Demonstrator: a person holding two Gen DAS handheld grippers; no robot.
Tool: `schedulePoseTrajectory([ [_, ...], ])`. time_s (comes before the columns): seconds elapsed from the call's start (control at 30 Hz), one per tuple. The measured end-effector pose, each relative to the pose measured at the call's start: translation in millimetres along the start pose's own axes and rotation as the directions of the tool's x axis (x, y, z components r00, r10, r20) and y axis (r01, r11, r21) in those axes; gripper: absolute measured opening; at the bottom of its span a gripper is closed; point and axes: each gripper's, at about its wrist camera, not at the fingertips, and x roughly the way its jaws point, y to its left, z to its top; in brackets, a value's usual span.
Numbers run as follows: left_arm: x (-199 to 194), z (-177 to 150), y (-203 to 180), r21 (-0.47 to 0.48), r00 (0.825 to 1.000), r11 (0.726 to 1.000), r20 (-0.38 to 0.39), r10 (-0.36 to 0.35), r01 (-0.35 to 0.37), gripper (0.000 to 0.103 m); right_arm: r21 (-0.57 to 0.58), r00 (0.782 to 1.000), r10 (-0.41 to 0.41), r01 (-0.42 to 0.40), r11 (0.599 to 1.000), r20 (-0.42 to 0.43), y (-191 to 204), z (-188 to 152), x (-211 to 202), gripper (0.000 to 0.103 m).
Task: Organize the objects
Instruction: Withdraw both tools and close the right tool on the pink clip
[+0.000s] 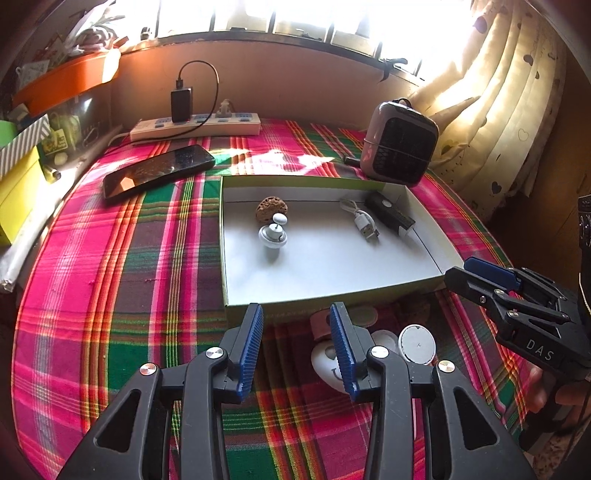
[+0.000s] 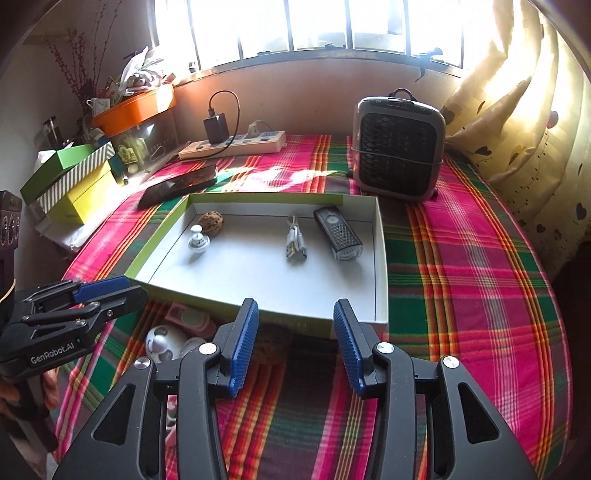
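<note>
You have four things in the tray (image 2: 380, 258): one seed pod (image 2: 210, 222), one white knob (image 2: 198, 242), one cable (image 2: 295, 240), one light (image 2: 338, 234); perhaps three small pieces (image 2: 173, 341) before it.

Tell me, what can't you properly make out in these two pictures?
- Small items in front of the box: the left gripper covers them in the left view; box shadow and the gripper's side hide them in the right view.
- Outside the window: glare whitens it, both views.
- Shelf clutter: too small, dim.

Black grippers, ribbed blue fingers (image 1: 252, 341), silver screws
</note>
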Motion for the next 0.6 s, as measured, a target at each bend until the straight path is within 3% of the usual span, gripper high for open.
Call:
schedulePoseTrajectory([
  [0.3, -9, -16, 2, -0.008, 1.0, 1.0, -0.003, -0.015, 0.015, 0.036, -0.023, 1.0, 0.026, -0.026, 0.999, -0.009, 20, -28, -14, 0.044],
  [0.6, -12, -29, 9, -0.025, 1.0, 1.0, -0.019, -0.013, 0.013, 0.036, -0.018, 0.992, 0.117, -0.118, 0.993, -0.053, 45, -47, -11, 0.044],
])
